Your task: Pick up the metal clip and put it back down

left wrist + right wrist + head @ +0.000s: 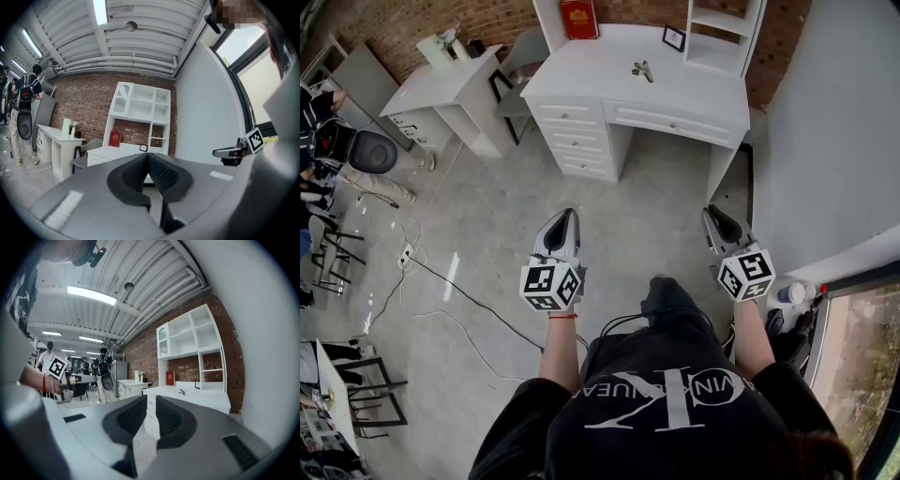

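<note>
While the small metal clip (642,69) lies on the white drawered worktop (581,80), the left tool (565,216) and right tool (713,214) hang over the grey floor (487,234), well apart from it. Both have jaws together, empty.

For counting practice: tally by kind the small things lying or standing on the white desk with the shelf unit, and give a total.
Red book: 1
Picture frame: 1
Metal clip: 1
Total: 3
</note>
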### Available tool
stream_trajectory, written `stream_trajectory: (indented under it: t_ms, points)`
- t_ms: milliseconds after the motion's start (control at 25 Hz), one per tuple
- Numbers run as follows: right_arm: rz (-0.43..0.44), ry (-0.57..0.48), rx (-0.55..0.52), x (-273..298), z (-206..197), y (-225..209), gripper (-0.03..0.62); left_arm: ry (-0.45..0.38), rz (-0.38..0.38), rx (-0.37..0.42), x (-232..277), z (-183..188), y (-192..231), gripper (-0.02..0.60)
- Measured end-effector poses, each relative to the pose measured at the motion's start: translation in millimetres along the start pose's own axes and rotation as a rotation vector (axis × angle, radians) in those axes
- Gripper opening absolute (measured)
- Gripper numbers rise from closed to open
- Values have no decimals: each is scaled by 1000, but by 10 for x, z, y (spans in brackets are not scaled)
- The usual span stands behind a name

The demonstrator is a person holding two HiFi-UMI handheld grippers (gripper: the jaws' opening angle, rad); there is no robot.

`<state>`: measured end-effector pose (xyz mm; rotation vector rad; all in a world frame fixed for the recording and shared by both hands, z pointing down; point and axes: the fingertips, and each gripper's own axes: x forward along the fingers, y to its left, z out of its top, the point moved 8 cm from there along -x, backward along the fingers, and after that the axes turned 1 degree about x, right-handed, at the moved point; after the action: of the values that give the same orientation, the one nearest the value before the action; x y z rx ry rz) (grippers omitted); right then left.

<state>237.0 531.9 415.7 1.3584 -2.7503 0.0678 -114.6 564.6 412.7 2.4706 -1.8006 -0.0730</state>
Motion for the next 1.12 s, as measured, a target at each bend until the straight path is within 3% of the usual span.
stream_trajectory:
  t_ms: [80, 160, 640, 1120]
  points:
    - [-4, -6, 17, 77, -23, -93, 25, 8, 0, 0, 108, -33, 21, 8]
    - [-1, -10, 32, 183, -47, -200, 115, 13, 6, -3, 236, -64, 63, 8]
    - [8, 54, 64, 1290, -89, -974, 118, 75, 23, -32, 1441, -128, 496, 8]
    - [34, 90, 73, 2382, -24, -1894, 118, 76, 43, -50, 2748, -95, 794, 8]
